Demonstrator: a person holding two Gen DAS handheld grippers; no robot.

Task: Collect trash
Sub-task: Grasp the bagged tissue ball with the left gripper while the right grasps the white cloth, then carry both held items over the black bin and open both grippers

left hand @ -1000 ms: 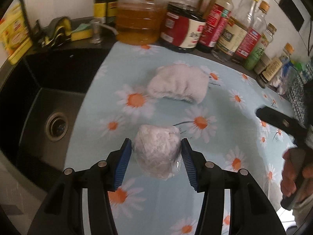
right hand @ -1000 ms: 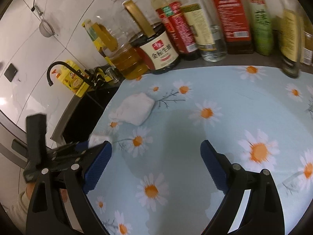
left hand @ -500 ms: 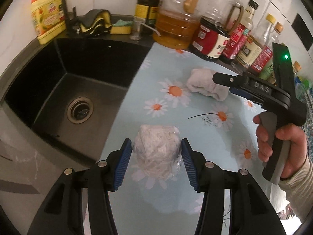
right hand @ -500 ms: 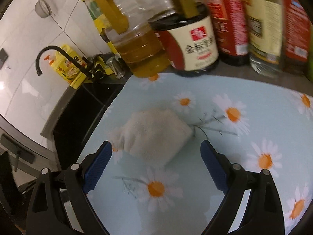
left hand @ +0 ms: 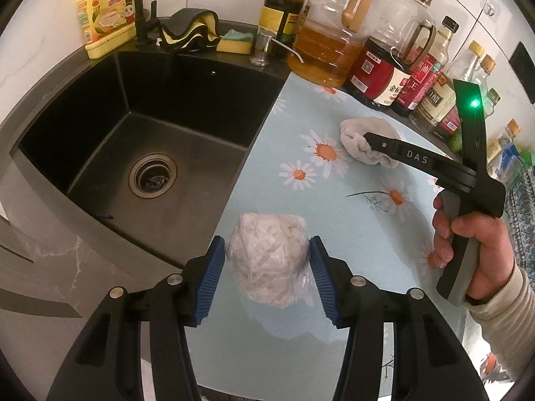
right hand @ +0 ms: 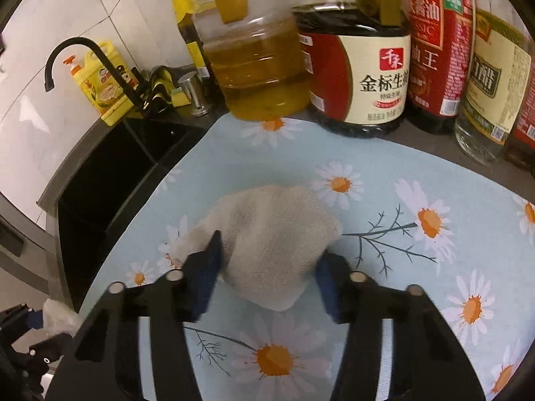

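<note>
My left gripper (left hand: 265, 250) is shut on a white crumpled wad wrapped in clear plastic (left hand: 267, 267), held above the front of the daisy-print mat (left hand: 351, 234) by the sink. A beige crumpled towel (right hand: 271, 220) lies on the mat in front of the bottles. My right gripper (right hand: 267, 257) straddles it, jaws closing, blue pads pressing into both sides of the towel. In the left wrist view the right gripper (left hand: 378, 143) reaches over the towel (left hand: 361, 130), held by a hand (left hand: 468, 250).
A black sink (left hand: 133, 153) with a drain lies left of the mat. An oil jug (right hand: 257, 67), a soy sauce jug (right hand: 367, 67) and several bottles line the back wall. A yellow detergent bottle (left hand: 100, 13), faucet, rag and sponge sit behind the sink.
My right gripper moved in over the towel and its jaws closed from wide open onto it. My left gripper carried the plastic-wrapped wad back toward the sink side and front edge.
</note>
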